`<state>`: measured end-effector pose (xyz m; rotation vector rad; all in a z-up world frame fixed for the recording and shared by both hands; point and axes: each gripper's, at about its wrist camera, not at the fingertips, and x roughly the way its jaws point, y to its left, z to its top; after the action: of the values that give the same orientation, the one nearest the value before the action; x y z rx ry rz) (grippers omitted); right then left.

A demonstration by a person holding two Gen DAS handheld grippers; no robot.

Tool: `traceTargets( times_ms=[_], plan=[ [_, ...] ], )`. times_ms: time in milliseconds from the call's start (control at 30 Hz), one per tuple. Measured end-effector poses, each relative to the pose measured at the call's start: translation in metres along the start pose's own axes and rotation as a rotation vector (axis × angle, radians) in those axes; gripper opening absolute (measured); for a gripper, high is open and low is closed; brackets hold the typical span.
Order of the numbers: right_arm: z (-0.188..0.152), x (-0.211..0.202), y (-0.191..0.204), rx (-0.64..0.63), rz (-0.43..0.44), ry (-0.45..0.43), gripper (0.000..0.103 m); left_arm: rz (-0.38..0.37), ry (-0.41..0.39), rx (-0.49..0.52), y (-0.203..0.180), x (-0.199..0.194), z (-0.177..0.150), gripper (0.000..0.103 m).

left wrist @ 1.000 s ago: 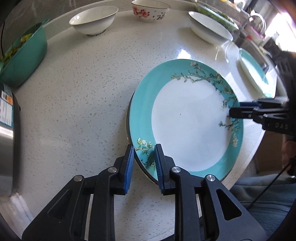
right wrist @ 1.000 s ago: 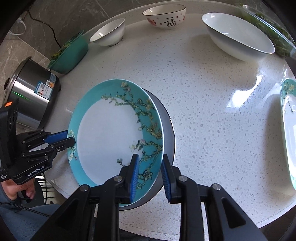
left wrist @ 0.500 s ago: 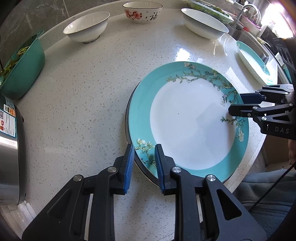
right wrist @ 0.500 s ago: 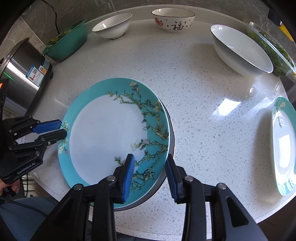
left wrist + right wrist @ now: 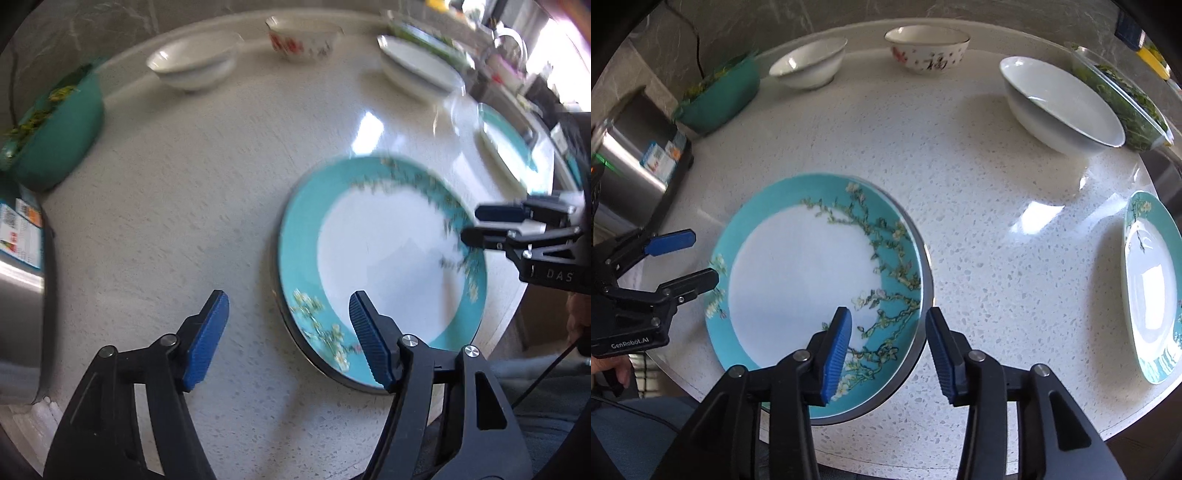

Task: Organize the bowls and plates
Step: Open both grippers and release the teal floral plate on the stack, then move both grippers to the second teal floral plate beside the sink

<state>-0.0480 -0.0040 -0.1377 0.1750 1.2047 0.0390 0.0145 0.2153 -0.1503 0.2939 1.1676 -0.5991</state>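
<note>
A teal-rimmed plate with blossom branches [image 5: 384, 266] [image 5: 805, 273] lies flat on a grey-rimmed plate [image 5: 925, 280] near the table's front edge. My left gripper [image 5: 288, 299] [image 5: 701, 256] straddles the plate's left rim. Its jaws are opening wide and the pads are clear of the rim. My right gripper [image 5: 888, 314] [image 5: 472, 224] stands over the opposite rim. Its jaws are opening too, with the rim between them untouched. A second teal plate [image 5: 1152, 280] [image 5: 506, 144] lies at the table's right edge.
At the back stand a small white bowl [image 5: 809, 62], a flowered bowl [image 5: 927, 48] and a large white bowl [image 5: 1063, 107]. A teal bowl of greens [image 5: 720, 92], a glass dish of greens [image 5: 1123, 92] and a steel cooker [image 5: 631, 162] line the sides.
Both grippers held the teal plate's rim a second ago and have let go. The left jaws spread wide and drew back a little; the right jaws spread less.
</note>
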Motion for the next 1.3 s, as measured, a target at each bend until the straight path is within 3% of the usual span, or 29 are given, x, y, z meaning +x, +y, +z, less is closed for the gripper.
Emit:
traceTargets(
  times_ms=[67, 133, 233, 300, 533, 667, 867, 967, 1133, 1300],
  plan=[
    [0.001, -0.011, -0.011, 0.038, 0.026, -0.031, 0.065, 0.0, -0.048, -0.037, 0.009, -0.013, 0.006, 0.078],
    [0.001, -0.02, -0.025, 0.101, 0.112, -0.062, 0.07, -0.05, -0.105, -0.09, 0.018, -0.028, 0.016, 0.079],
    [-0.003, -0.033, -0.045, 0.189, 0.244, -0.08, 0.07, -0.174, -0.173, -0.162, 0.021, -0.044, 0.033, 0.083],
    [-0.007, -0.043, -0.059, 0.226, 0.303, -0.104, 0.07, -0.301, -0.211, -0.208, 0.015, -0.052, 0.047, 0.085],
    [-0.008, -0.077, -0.1, 0.212, 0.438, -0.172, 0.071, -0.451, -0.244, -0.224, -0.041, -0.049, 0.077, 0.086],
    [0.002, -0.087, -0.132, 0.153, 0.508, -0.186, 0.071, -0.429, -0.218, -0.27, -0.084, -0.032, 0.09, 0.086],
    [0.012, -0.102, -0.209, 0.073, 0.595, -0.156, 0.072, -0.347, -0.212, -0.416, -0.154, -0.008, 0.1, 0.086],
    [0.02, -0.105, -0.247, 0.073, 0.605, -0.132, 0.073, -0.359, -0.193, -0.468, -0.192, 0.003, 0.1, 0.086],
    [0.033, -0.118, -0.297, 0.076, 0.591, -0.153, 0.074, -0.367, -0.14, -0.44, -0.249, 0.024, 0.105, 0.086],
    [0.022, -0.125, -0.353, 0.154, 0.551, -0.191, 0.074, -0.37, -0.095, -0.382, -0.282, 0.049, 0.124, 0.086]
  ],
)
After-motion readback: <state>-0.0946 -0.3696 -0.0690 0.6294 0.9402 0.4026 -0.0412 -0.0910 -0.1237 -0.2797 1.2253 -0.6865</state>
